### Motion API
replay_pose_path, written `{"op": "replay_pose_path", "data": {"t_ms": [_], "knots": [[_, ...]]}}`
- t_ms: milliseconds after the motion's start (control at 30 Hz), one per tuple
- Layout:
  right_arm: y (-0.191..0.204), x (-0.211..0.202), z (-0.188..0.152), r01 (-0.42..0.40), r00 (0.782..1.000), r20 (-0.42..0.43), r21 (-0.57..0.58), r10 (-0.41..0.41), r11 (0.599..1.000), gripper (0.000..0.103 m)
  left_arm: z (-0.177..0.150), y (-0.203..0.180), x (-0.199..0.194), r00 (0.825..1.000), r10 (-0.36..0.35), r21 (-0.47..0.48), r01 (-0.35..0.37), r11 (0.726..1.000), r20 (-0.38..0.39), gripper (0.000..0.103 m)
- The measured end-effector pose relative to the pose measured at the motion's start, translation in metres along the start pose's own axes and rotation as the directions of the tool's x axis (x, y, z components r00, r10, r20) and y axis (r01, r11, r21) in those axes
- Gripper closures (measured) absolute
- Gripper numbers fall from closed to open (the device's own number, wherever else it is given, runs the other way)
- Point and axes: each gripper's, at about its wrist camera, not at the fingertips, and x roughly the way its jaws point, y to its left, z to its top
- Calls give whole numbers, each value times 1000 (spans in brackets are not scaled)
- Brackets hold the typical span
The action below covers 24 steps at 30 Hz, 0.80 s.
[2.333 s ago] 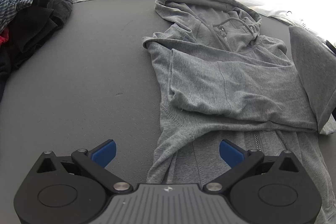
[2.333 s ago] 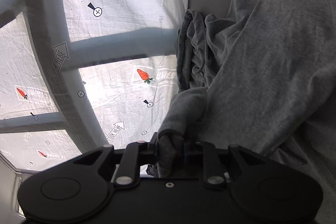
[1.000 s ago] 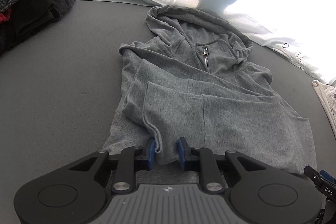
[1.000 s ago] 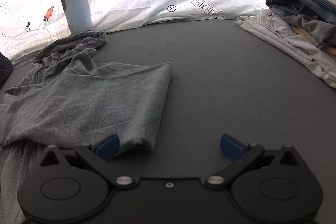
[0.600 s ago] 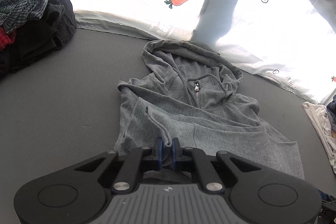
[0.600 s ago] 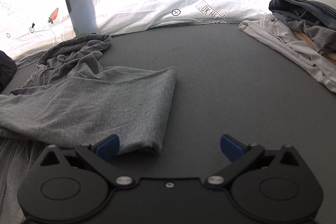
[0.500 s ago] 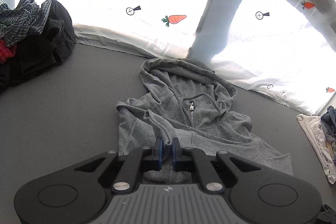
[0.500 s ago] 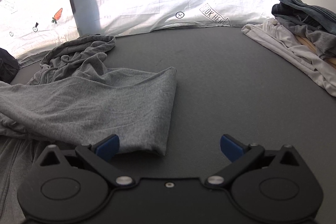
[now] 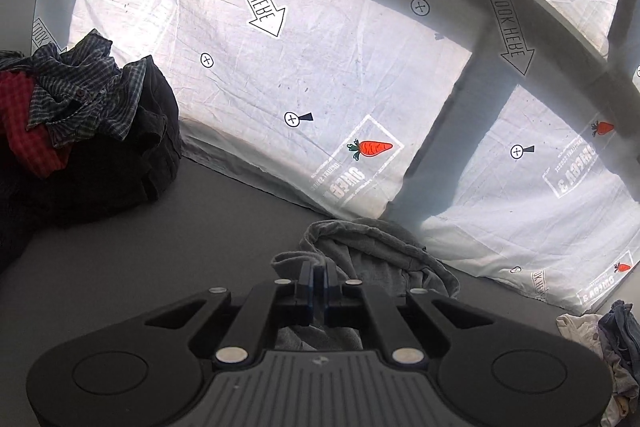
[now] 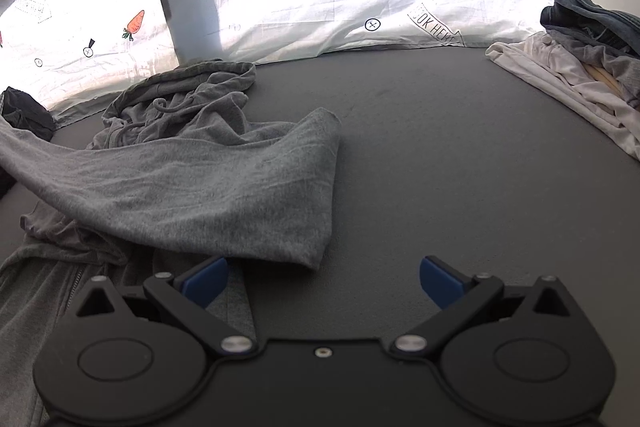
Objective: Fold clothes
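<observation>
**Hoodie fold in progress: left tool lifting the hem**

Left tool: jaws shut on a pinch of grey hoodie fabric, having just been closing with the cloth between them. From the right wrist view a band of the garment runs taut up and out of frame at the left, which fits a raised edge.

Right tool: jaws wide, holding nothing, low over the worktop with the hoodie's near right corner just beside its left pad.

Location of garment: centre-left of the worktop, hood toward the printed sheet at the back, zip front partly visible near the right tool. Dark clothes pile at far left and a light pile at far right stand well apart from it.

Step judged: bottom-to-top fold, only one corner secured.

Next move calls for: the right tool closing on the free corner, then both carrying the hem level toward the hood. A one-sided lift risks a skewed fold.
</observation>
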Motion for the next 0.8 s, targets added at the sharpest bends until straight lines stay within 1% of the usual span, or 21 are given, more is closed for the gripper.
{"op": "replay_pose_path", "data": {"t_ms": [133, 233, 333, 467, 633, 800], "knots": [[13, 3, -4, -2, 1000, -14, -33, 1, 999, 0, 9, -17, 1, 998, -54, 55, 53, 997, 15, 99], [18, 3, -6, -1, 1000, -21, -58, 0, 998, 0, 14, -35, 4, 993, -117, 78, 116, 990, 13, 99], [14, 5, -7, 2, 999, -36, -35, -4, 999, 0, 23, -60, 5, 984, -178, 103, 175, 979, 23, 99], [4, 8, -5, 11, 999, -36, 4, -11, 1000, 0, 37, -101, -2, 963, -263, 161, 251, 954, 61, 99], [-2, 11, 9, 11, 1000, -15, 12, -11, 1000, 0, 48, -126, -14, 947, -304, 187, 281, 941, 103, 99], [-9, 15, 24, 15, 1000, 7, 26, -15, 1000, 0, 61, -135, -25, 935, -321, 177, 294, 939, 148, 99]]}}
